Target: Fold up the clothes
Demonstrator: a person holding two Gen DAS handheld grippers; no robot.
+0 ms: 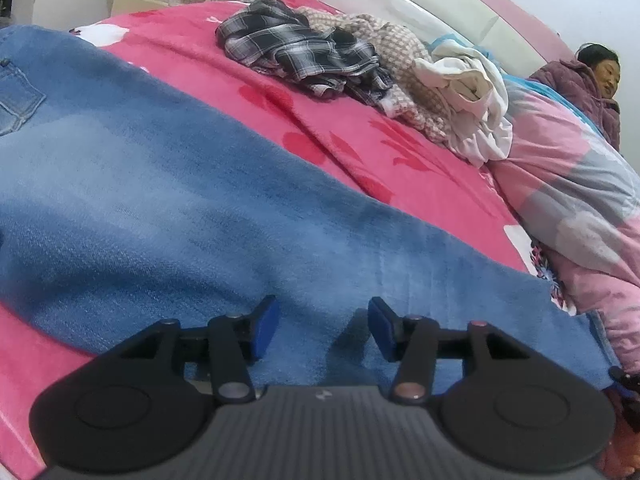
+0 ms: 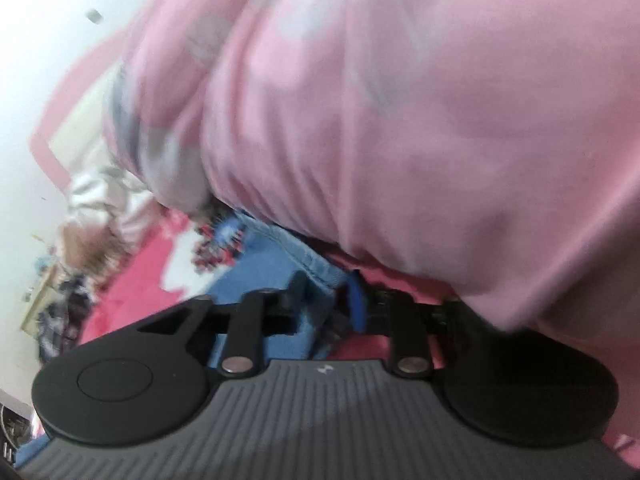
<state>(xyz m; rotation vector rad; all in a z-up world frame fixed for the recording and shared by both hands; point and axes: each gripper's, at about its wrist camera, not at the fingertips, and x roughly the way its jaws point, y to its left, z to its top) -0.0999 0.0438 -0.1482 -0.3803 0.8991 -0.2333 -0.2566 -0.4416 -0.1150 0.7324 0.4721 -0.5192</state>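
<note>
1. Left wrist view: the jeans (image 1: 168,200) lie spread flat across the pink bed cover (image 1: 248,80), one leg running toward the pink quilt (image 1: 568,184) at the right edge.
2. The left gripper (image 1: 323,328) hangs low over the denim near the leg end, its jaws standing apart with nothing between them; the blue pads (image 1: 266,326) do not press on the cloth.
3. Further up the bed a plaid garment (image 1: 296,48), a checked knit (image 1: 404,68) and a white garment (image 1: 476,112) wait in a heap, not yet folded. A person (image 1: 588,92) sits beyond the quilt.
4. Right wrist view: blurred, but the right gripper (image 2: 324,300) appears clamped narrow on the hem of the jeans (image 2: 316,276), pushed right up under the quilt (image 2: 400,120).
5. Risks, as I judge them:
   - The quilt overhangs the hem, so lifting the leg may drag the quilt along or snag the denim beneath it.
   - The pinch sits near the hem's very edge; heavy denim could slip free mid-fold.
   - With only one corner held, the leg may twist and fold crooked unless the left gripper takes the other corner.
</note>
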